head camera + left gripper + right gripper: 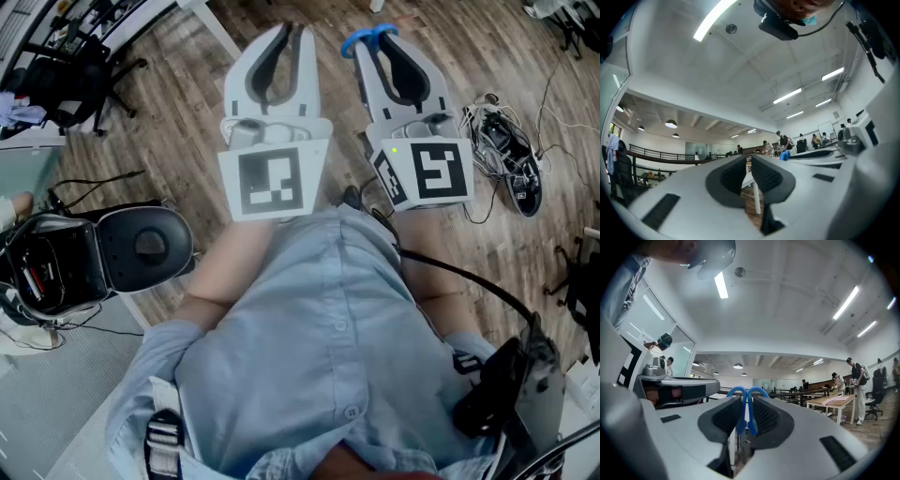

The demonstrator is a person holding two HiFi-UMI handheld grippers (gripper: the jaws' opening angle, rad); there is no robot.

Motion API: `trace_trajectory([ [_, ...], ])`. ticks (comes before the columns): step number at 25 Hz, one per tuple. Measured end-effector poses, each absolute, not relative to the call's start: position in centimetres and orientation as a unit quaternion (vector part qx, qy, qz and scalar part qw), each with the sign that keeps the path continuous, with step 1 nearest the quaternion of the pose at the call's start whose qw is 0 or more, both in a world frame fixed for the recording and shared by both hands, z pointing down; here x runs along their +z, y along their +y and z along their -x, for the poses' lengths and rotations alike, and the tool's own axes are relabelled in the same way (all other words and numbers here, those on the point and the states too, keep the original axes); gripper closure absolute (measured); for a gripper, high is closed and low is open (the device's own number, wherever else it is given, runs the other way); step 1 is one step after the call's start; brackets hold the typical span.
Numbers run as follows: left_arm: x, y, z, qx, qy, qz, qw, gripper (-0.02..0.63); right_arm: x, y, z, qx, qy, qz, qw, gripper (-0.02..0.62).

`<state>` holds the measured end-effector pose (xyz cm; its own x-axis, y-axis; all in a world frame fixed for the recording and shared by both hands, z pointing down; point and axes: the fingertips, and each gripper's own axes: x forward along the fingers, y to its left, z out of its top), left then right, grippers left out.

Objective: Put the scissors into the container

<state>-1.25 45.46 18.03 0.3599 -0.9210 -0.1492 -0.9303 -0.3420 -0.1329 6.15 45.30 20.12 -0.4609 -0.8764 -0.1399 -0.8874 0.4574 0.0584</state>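
Chair (80, 80), black, stands far left on the wooden floor (187, 141). Next comes the left gripper (289, 33), held out over the floor, its 2 jaws closed together with nothing between them. Just right of it, the right gripper (382, 42) is clamped on the scissors (356, 41), whose 2 blue handle loops stick out past the jaw tips. Tangled cables (502, 141) lie far right.

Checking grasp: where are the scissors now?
The scissors sit clamped in the right gripper, blue handles poking past its jaw tips, top centre of the head view, beside the left gripper.
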Motion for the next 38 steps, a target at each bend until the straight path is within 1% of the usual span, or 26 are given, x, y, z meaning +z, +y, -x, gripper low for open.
trace_trajectory([
  [10,18.1,44.7,-5.1,0.029,0.577,0.810,0.104,0.566,20.4,44.2,-12.3,0.057,0.863,0.499,0.054,0.511],
  [16,18.8,43.7,-6.7,0.021,0.597,0.796,0.100,0.566,20.6,43.0,-14.2,0.053,0.873,0.482,0.053,0.511],
  [23,20.0,40.8,-5.4,0.003,0.609,0.788,0.087,0.566,21.2,40.0,-13.1,0.036,0.882,0.467,0.053,0.511],
  [29,21.6,33.9,-2.2,0.000,0.611,0.789,0.066,0.566,22.8,33.5,-10.1,0.021,0.883,0.468,0.035,0.511],
  [38,19.4,22.5,2.0,0.021,0.598,0.797,0.087,0.566,21.0,22.3,-5.6,0.035,0.879,0.474,0.043,0.511],
])
